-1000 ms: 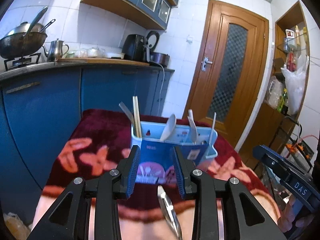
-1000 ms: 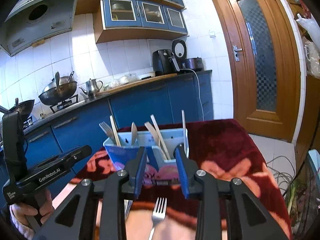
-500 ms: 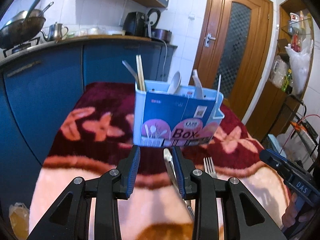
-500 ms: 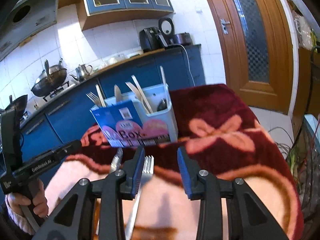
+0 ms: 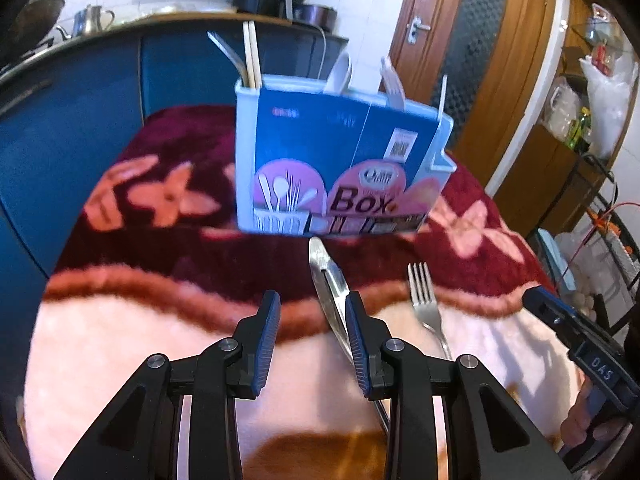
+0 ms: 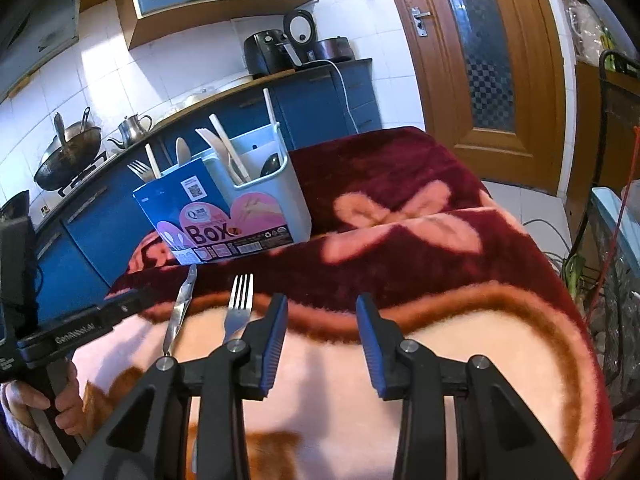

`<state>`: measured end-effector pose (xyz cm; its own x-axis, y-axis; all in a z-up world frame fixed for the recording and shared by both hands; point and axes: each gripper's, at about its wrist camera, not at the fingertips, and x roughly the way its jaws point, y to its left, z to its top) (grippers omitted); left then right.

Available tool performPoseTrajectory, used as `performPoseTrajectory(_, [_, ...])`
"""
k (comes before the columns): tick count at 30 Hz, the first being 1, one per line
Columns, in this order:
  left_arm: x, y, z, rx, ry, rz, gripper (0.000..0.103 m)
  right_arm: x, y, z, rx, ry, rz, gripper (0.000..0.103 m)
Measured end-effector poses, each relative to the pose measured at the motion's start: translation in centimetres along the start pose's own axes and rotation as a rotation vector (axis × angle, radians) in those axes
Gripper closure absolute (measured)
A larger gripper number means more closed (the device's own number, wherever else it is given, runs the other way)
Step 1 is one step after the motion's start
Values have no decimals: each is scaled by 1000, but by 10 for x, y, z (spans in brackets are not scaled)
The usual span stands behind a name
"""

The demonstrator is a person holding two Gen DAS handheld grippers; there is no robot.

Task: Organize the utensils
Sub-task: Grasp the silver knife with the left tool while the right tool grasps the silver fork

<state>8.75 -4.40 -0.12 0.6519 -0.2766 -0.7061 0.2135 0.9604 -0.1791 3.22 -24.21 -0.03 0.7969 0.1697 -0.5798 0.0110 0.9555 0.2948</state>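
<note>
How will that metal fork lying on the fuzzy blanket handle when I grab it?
The fork looks like thin polished metal: probably stiff, light and slippery. It lies flat in the plush blanket, so the fingers may struggle to get under it.

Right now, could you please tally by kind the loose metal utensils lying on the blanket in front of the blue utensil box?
Silver metal knife: 1
Silver metal fork: 1
Total: 2, both lying flat on the floral blanket, outside the box.
</note>
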Motion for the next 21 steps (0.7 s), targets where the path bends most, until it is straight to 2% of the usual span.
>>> performPoseTrajectory(5, [13,1,-2,-14,44,4,69,1,-2,-1,7,4,6,64])
performPoseTrajectory(12, [24,-3,-2,-29,95,-33,69,2,-6,-2,15,7,9,64])
performPoseTrajectory(18, [30,-11,-2,-11,103,3,69,1,-10,-2,27,3,16,64])
performPoseTrajectory(21, [31,-14,-1,0,109,6,75,1,-9,-3,27,4,16,64])
